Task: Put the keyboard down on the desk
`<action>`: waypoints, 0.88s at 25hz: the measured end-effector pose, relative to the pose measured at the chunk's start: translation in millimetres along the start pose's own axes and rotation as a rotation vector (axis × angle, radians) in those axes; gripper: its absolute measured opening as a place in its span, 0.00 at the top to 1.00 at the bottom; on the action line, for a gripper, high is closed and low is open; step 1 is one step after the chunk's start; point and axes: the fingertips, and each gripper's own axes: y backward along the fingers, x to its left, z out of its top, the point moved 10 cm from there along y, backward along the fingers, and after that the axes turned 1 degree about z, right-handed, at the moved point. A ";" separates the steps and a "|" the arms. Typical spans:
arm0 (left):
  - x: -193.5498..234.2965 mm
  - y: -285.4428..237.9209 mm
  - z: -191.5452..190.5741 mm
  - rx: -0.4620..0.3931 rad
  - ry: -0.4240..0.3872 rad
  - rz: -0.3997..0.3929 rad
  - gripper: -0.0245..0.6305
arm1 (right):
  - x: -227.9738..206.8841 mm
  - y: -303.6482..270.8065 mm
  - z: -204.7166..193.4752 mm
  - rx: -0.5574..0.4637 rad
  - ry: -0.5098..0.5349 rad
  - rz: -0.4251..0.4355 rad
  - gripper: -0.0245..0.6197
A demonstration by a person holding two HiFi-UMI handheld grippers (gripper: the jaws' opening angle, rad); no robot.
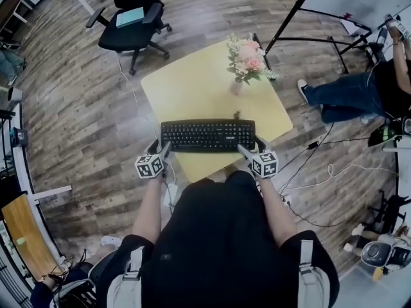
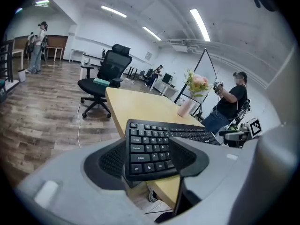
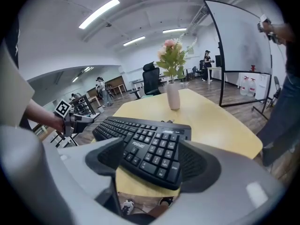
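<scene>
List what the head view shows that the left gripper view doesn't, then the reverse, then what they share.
Head view only: the whole keyboard at the desk's near edge, the wearer's arms, cables on the floor. Left gripper view only: ceiling lights and a person standing far off. Both: the yellow desk, vase of flowers, black chair, a seated person in jeans, and the left tool and right tool at the keyboard's ends.

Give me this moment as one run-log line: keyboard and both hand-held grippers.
keyboard: on yellow desk, near edge | left hand-held gripper: open, keyboard's left end between jaws | right hand-held gripper: open, right end between jaws
</scene>
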 end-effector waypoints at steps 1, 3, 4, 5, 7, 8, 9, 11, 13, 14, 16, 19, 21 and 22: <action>-3.5 5.5 -0.7 -0.005 -0.012 -0.001 0.56 | 4.3 3.5 -1.5 -0.001 0.008 0.009 0.39; -10.4 17.1 -2.8 -0.022 -0.031 0.004 0.56 | 11.5 11.7 -5.3 -0.008 0.010 0.020 0.40; -13.4 23.4 -3.7 -0.033 -0.038 0.007 0.56 | 15.2 16.1 -7.4 -0.017 0.007 0.023 0.43; -16.3 30.1 -4.7 -0.046 -0.045 0.006 0.56 | 19.6 20.8 -9.7 -0.027 0.006 0.026 0.47; -22.0 42.9 -6.6 -0.067 -0.064 -0.014 0.63 | 30.3 30.9 -14.5 -0.049 0.016 0.028 0.64; -24.8 48.6 -7.4 -0.075 -0.079 -0.029 0.66 | 36.0 36.0 -16.8 -0.058 0.024 0.028 0.71; -27.7 54.2 -8.3 -0.082 -0.094 -0.045 0.70 | 41.8 41.1 -19.4 -0.062 0.033 0.029 0.79; -32.2 66.7 -11.7 -0.093 -0.115 -0.075 0.78 | 54.3 51.9 -26.2 -0.062 0.047 0.038 0.90; -34.0 80.3 -16.8 -0.101 -0.120 -0.099 0.84 | 66.5 62.3 -34.0 -0.064 0.051 0.051 0.93; -34.1 86.1 -18.6 -0.105 -0.120 -0.113 0.87 | 71.6 66.6 -36.8 -0.069 0.053 0.053 0.94; -33.6 96.9 -21.1 -0.108 -0.130 -0.139 0.92 | 81.3 73.6 -40.4 -0.085 0.053 0.048 0.94; -33.4 113.8 -24.2 -0.103 -0.165 -0.159 0.94 | 96.4 82.1 -44.2 -0.113 0.047 0.035 0.95; -32.6 125.1 -25.4 -0.108 -0.170 -0.170 0.94 | 106.7 85.7 -45.3 -0.125 0.048 0.038 0.96; -31.5 131.2 -26.0 -0.113 -0.164 -0.175 0.94 | 111.9 87.0 -45.7 -0.129 0.052 0.043 0.96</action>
